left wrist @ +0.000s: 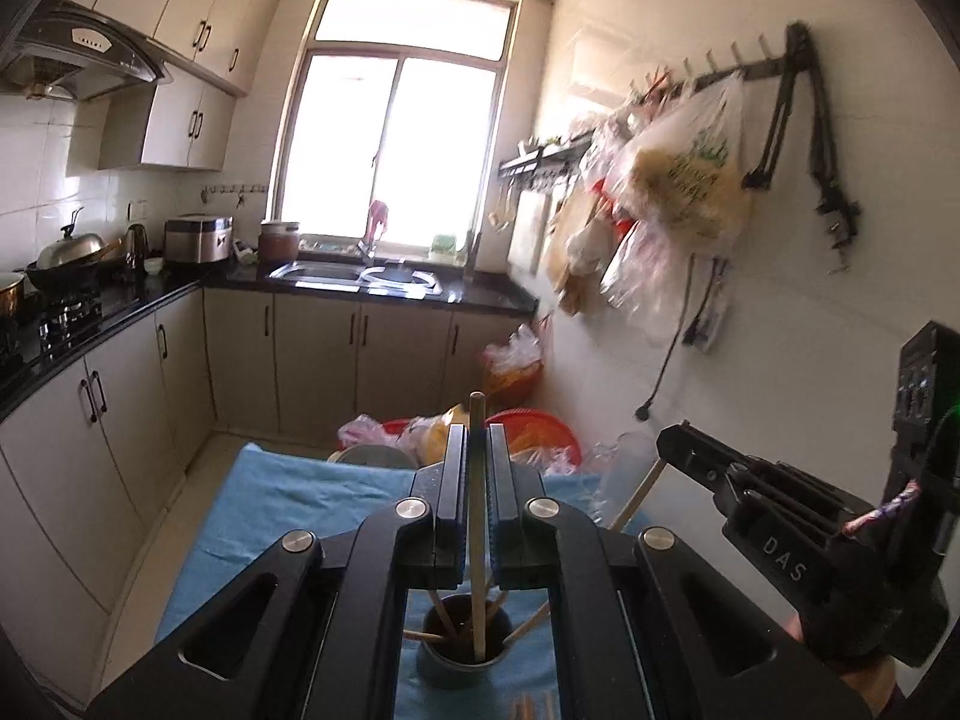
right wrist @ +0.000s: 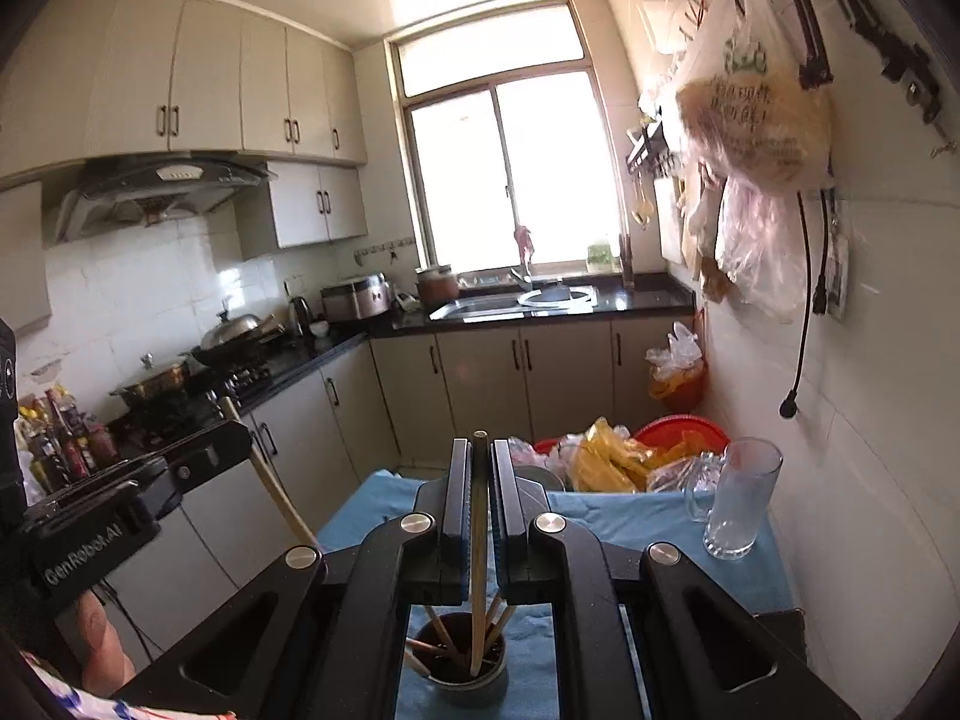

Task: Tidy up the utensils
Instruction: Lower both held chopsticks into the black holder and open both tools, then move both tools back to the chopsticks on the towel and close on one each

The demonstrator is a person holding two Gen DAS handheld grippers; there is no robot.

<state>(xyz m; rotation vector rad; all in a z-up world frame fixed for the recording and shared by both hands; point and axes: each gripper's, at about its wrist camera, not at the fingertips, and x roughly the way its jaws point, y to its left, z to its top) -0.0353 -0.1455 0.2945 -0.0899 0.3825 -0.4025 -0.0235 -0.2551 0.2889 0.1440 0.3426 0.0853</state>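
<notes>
My left gripper (left wrist: 477, 444) is shut on a wooden chopstick (left wrist: 476, 516), held upright with its lower end inside a dark round cup (left wrist: 465, 648) that holds several chopsticks. My right gripper (right wrist: 479, 459) is shut on another wooden chopstick (right wrist: 478, 540), whose lower end also stands in the dark cup (right wrist: 465, 657). The cup stands on a blue cloth (left wrist: 282, 516) over the table. The right gripper shows at the right of the left wrist view (left wrist: 678, 450); the left gripper shows at the left of the right wrist view (right wrist: 231, 438).
A clear glass mug (right wrist: 738, 504) stands on the blue cloth (right wrist: 630, 519) at the right. Red basins (right wrist: 684, 429) with plastic bags sit beyond the table. A tiled wall with hanging bags (left wrist: 678, 180) is on the right. Cabinets and a counter (left wrist: 90, 324) run along the left.
</notes>
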